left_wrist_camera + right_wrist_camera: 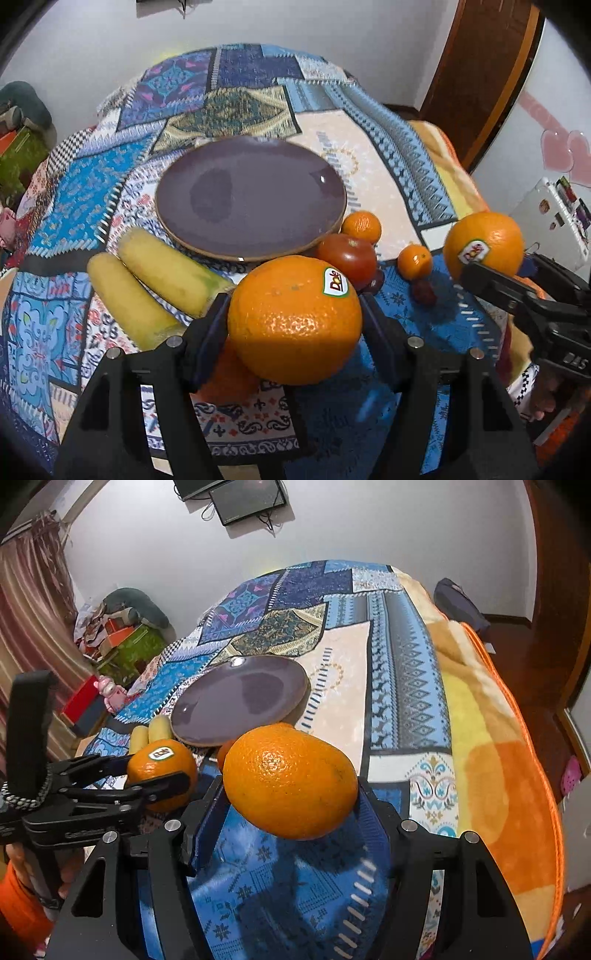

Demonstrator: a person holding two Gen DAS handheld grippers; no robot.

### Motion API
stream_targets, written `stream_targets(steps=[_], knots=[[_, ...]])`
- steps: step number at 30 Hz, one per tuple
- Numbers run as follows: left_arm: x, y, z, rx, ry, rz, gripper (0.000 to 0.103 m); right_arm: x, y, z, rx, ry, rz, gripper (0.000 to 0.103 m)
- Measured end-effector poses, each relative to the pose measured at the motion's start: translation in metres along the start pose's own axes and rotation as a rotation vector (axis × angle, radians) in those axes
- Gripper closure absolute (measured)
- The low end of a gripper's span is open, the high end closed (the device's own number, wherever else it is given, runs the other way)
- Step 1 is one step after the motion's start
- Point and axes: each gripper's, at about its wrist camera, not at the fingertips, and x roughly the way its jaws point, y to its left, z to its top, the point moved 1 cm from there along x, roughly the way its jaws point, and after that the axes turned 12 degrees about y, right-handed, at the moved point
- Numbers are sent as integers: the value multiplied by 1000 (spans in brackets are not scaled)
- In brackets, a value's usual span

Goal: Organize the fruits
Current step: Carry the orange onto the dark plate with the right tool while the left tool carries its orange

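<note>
My left gripper is shut on a large orange with a Dole sticker, held above the patchwork cloth in front of the empty purple plate. It also shows in the right wrist view. My right gripper is shut on a second large orange, seen at the right in the left wrist view. On the cloth lie two bananas, a red tomato, two small mandarins and dark grapes.
The plate lies mid-bed on the patchwork cloth. An orange and yellow blanket covers the bed's right side. Boxes and a pink toy stand left of the bed. A white box is at the far right.
</note>
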Motion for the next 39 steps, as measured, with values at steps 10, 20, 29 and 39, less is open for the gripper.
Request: stream_targets(steps=[10, 20, 29, 39], knots=[[-42, 20, 8, -33, -107, 3, 35, 0, 19, 26, -72, -30, -11, 40], [-64, 46, 25, -73, -174, 10, 35, 5, 41, 58, -133, -80, -2, 40], [-59, 62, 46, -79, -186, 20, 35, 29, 52, 86, -169, -91, -28, 40], [-42, 78, 76, -80, -177, 7, 35, 65, 57, 110, -214, -51, -59, 40]])
